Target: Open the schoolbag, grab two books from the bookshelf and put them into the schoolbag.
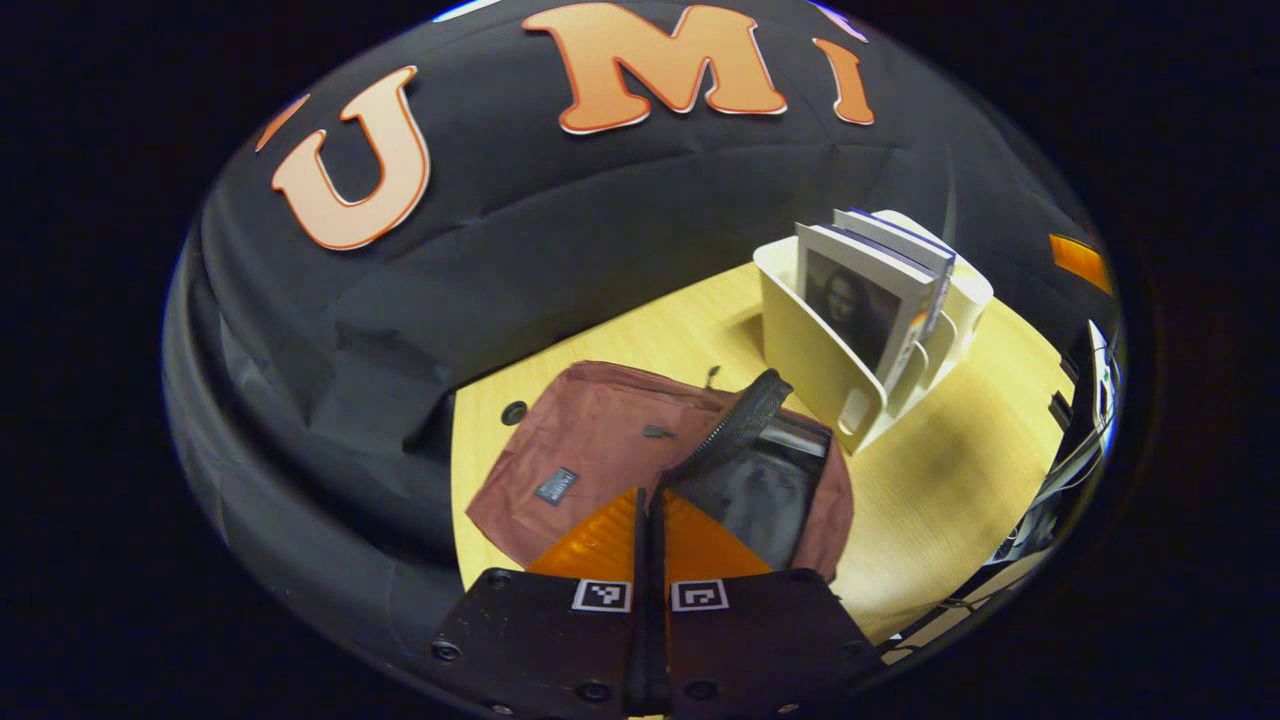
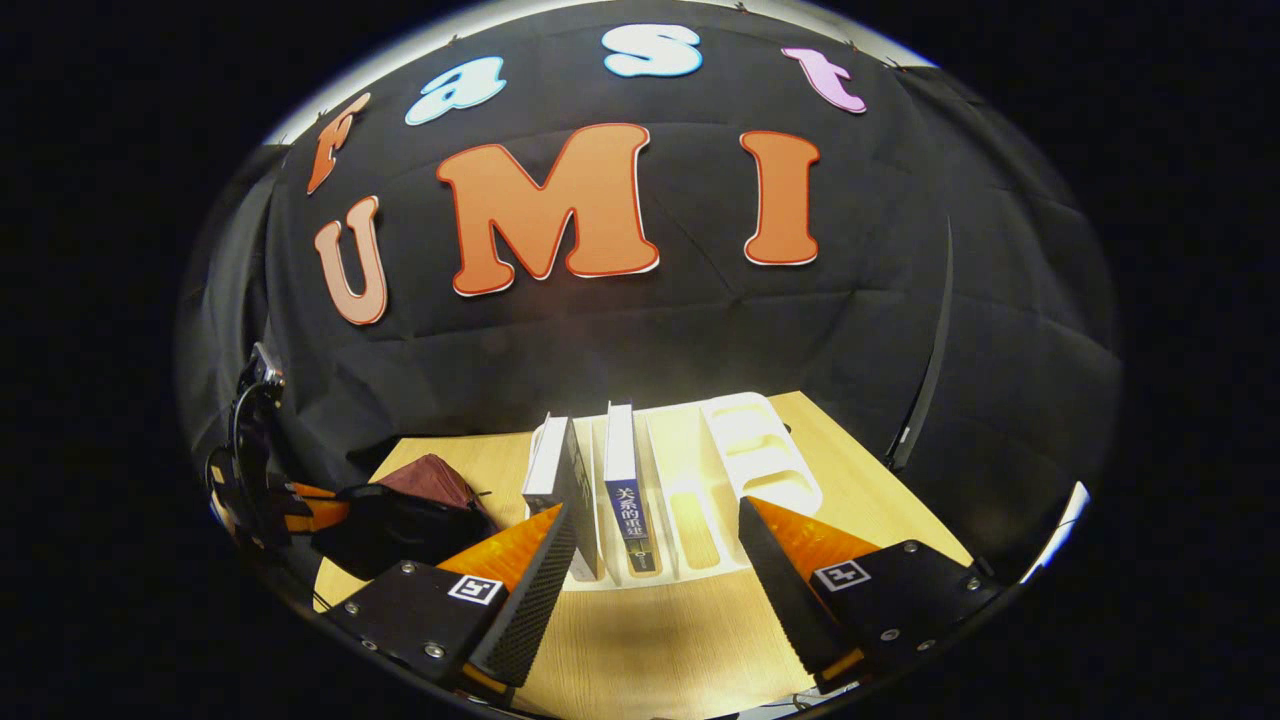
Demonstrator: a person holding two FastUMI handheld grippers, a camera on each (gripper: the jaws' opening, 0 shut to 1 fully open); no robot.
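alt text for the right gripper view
The right gripper hangs open before a white bookshelf holding two upright books on a wooden table; the schoolbag lies at left.

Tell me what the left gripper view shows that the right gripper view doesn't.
Left gripper view: the schoolbag with its zipper open, its dark lining, a portrait book cover, and the left gripper shut on the bag's edge. Right gripper view: a blue spine, the bookshelf with empty slots, and the right gripper open. Shared: schoolbag, bookshelf, two books, table.
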